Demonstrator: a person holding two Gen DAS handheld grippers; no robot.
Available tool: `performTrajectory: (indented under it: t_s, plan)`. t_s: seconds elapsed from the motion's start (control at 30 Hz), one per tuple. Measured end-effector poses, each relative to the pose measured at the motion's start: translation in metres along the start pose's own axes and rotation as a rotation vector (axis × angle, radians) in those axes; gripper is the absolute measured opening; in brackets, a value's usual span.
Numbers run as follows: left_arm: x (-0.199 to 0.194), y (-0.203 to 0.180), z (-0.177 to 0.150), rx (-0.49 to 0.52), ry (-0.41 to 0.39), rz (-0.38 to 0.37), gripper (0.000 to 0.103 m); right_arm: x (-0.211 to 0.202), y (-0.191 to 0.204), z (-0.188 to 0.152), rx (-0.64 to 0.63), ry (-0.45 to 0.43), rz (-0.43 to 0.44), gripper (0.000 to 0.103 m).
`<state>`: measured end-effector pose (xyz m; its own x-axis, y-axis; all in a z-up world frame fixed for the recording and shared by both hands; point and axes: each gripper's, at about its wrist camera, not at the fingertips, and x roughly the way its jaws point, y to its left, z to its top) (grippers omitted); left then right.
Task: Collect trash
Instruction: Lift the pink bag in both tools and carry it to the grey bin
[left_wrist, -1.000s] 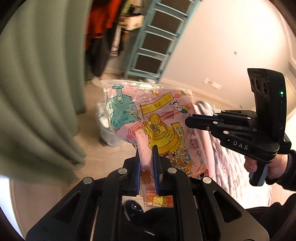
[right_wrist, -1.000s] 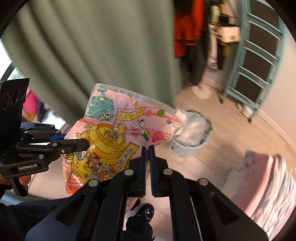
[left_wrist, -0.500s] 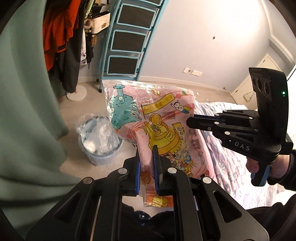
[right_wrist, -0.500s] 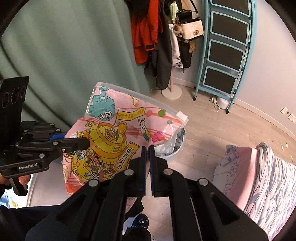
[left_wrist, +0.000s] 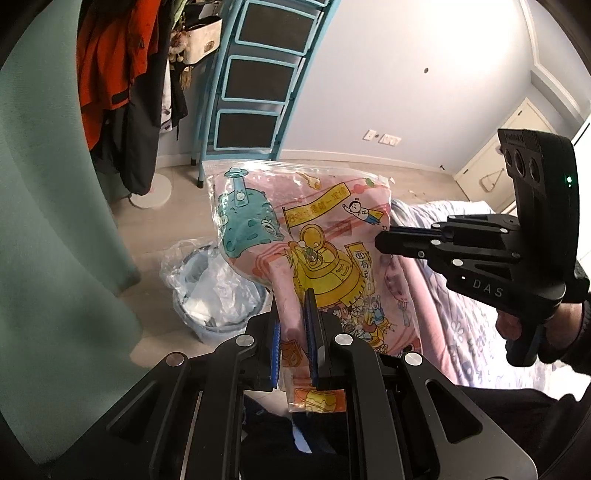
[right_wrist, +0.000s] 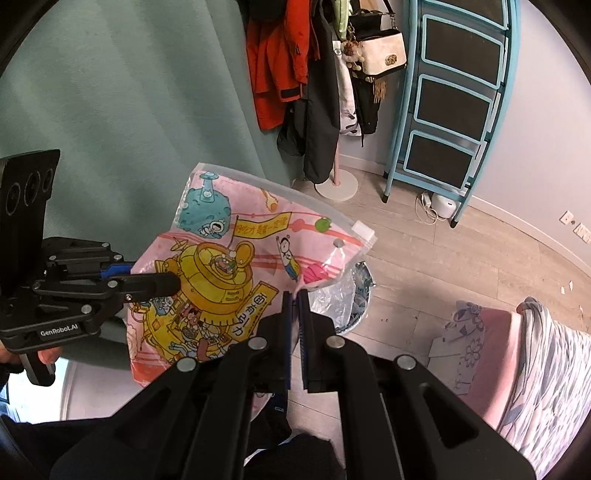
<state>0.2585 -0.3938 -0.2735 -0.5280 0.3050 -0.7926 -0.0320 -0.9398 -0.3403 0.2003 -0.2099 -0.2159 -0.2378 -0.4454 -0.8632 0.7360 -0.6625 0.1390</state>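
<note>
A pink cartoon-printed plastic bag (left_wrist: 317, 236) hangs in the air, held by both grippers. My left gripper (left_wrist: 293, 321) is shut on its lower part; in the right wrist view it (right_wrist: 162, 284) comes in from the left. My right gripper (right_wrist: 294, 310) is shut on the bag's (right_wrist: 221, 266) lower right edge; in the left wrist view it (left_wrist: 384, 243) meets the bag's right side. A grey trash bin (left_wrist: 218, 295) lined with clear plastic stands on the floor below and behind the bag, partly hidden in the right wrist view (right_wrist: 354, 295).
A green curtain (left_wrist: 48, 221) hangs at the left. A coat stand with an orange jacket (right_wrist: 280, 62) and a blue step ladder (right_wrist: 454, 99) stand by the wall. A bed with pink and floral bedding (left_wrist: 461, 325) lies at the right. The floor is light wood.
Both views have swung away from the curtain toward the room, and the bin now shows fully below the bag. Both grippers still hold the bag the same way.
</note>
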Motion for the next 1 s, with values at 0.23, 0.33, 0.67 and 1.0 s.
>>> performTrajectory:
  t_s: [0.23, 0.33, 0.67, 1.0]
  plan:
    - [0.023, 0.017, 0.003, -0.042, 0.036, 0.001, 0.01, 0.031, -0.006, 0.008, 0.0, 0.052, -0.005, 0.006]
    - [0.038, 0.023, 0.003, -0.066, 0.064, 0.008, 0.01, 0.049, -0.014, 0.01, 0.005, 0.079, 0.009, 0.006]
    - [0.098, 0.051, 0.013, -0.159, 0.139, 0.07, 0.01, 0.12, -0.043, 0.024, -0.051, 0.157, 0.069, 0.006]
    - [0.203, 0.105, 0.008, -0.265, 0.167, 0.093, 0.01, 0.245, -0.096, 0.03, -0.03, 0.22, 0.119, 0.006]
